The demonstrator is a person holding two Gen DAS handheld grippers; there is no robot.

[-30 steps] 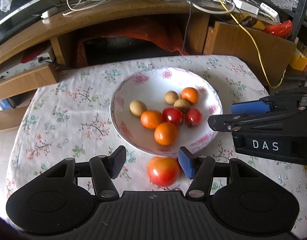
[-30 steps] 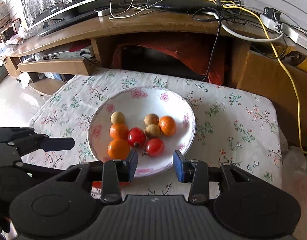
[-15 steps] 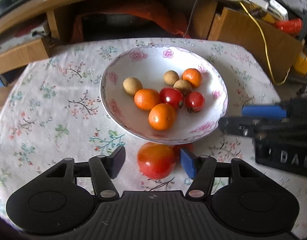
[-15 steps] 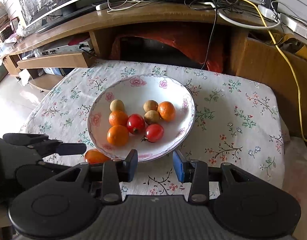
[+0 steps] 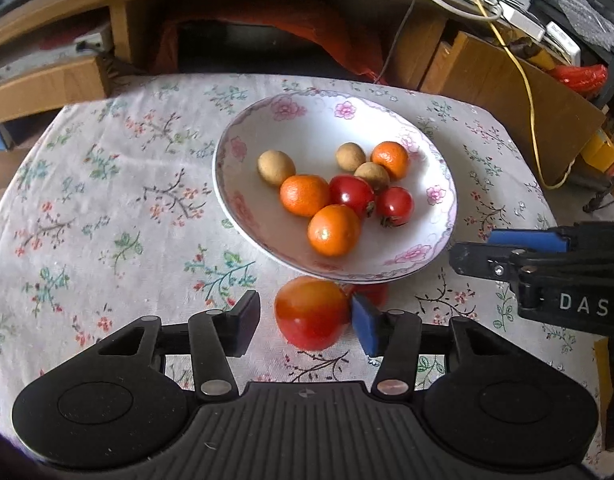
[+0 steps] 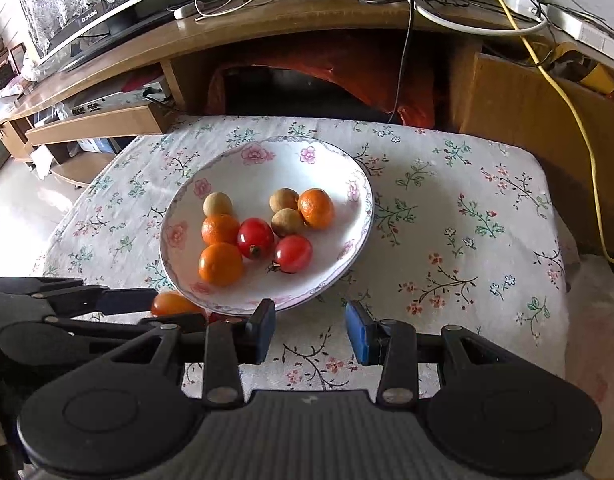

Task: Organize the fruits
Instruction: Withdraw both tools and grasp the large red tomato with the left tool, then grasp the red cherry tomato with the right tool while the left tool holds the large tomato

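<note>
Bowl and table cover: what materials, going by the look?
Bowl: likely glazed ceramic; glossy white surface, printed pink flowers, thin purple rim line. Melamine can't be ruled out.
Table cover: woven fabric, matte, floral print; it shows soft wrinkles and drapes over the edges.

Matte black left claw (image 5: 303, 320) and right claw (image 6: 310, 330), ribbed housings, silver pivot screws, blue pads (white "DAS" lettering on the right one's side).
</note>
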